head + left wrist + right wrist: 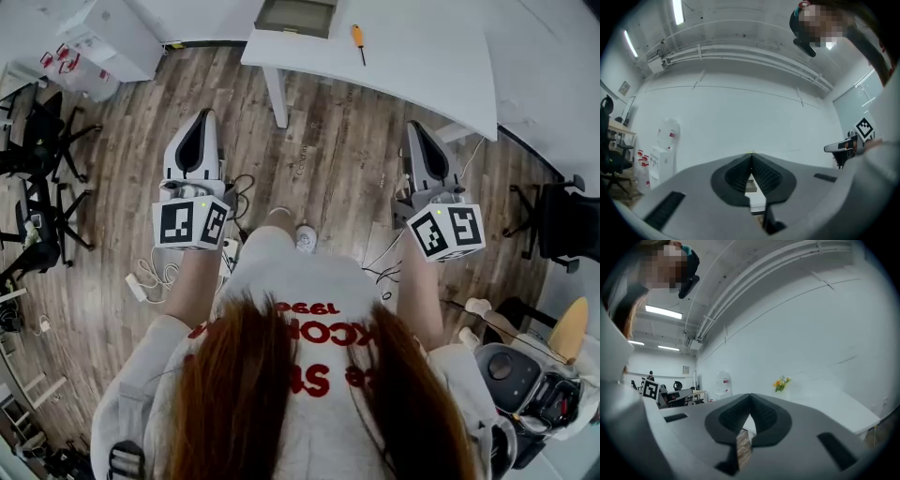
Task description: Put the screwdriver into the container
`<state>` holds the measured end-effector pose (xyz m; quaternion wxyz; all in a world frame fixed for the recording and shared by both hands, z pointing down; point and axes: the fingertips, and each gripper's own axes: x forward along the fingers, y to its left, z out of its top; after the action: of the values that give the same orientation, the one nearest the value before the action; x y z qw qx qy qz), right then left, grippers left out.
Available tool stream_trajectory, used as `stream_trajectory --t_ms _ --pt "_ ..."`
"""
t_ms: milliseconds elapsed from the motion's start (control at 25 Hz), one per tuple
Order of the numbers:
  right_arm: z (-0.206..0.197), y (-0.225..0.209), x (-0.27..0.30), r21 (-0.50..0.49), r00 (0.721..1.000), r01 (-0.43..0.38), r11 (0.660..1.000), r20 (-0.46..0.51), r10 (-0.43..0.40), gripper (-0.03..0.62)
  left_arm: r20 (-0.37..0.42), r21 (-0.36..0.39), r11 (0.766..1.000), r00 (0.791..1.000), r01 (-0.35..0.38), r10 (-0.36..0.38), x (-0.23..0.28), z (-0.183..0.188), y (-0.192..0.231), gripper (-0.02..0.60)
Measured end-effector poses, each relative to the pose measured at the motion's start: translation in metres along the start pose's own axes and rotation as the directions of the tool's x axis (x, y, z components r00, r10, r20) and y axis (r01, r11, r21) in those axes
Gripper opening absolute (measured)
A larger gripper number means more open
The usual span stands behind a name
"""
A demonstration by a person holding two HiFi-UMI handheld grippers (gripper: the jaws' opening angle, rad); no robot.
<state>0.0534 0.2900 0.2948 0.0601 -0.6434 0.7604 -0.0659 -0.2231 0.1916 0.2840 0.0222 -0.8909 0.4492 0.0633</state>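
Note:
An orange-handled screwdriver (358,39) lies on the white table (422,56) at the far side of the head view. Left of it, at the table's back edge, stands a grey open container (295,16). Both grippers hang over the wooden floor, well short of the table, pointing roughly level toward it. My left gripper (204,120) is shut with nothing between its jaws; its tips meet in the left gripper view (751,157). My right gripper (413,127) is also shut and empty, tips touching in the right gripper view (750,397).
The table leg (277,94) stands ahead between the grippers. Office chairs (42,131) crowd the left side and another chair (562,220) sits at the right. Cables and a power strip (150,277) lie on the floor near my feet. A white cabinet (112,33) is far left.

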Motion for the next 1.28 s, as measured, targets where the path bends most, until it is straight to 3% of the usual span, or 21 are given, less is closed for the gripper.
stream_trajectory --t_ms 400,1000,1280 --pt "-0.001 -0.012 0.022 0.027 1.0 0.014 1.0 -0.01 -0.014 0.005 -0.001 -0.018 1.0 1.0 0.01 -0.01 0.035 -0.01 0.013 0.006" --pt "0.029 -0.053 0.161 0.011 0.999 0.035 0.999 0.029 -0.035 0.005 0.035 -0.026 0.996 0.996 0.082 -0.081 0.183 -0.016 0.069 0.006" --pt "0.027 -0.063 0.194 0.032 0.997 0.078 0.996 0.022 -0.079 0.005 0.029 -0.035 0.99 0.99 0.136 -0.135 0.229 -0.023 0.088 0.006"
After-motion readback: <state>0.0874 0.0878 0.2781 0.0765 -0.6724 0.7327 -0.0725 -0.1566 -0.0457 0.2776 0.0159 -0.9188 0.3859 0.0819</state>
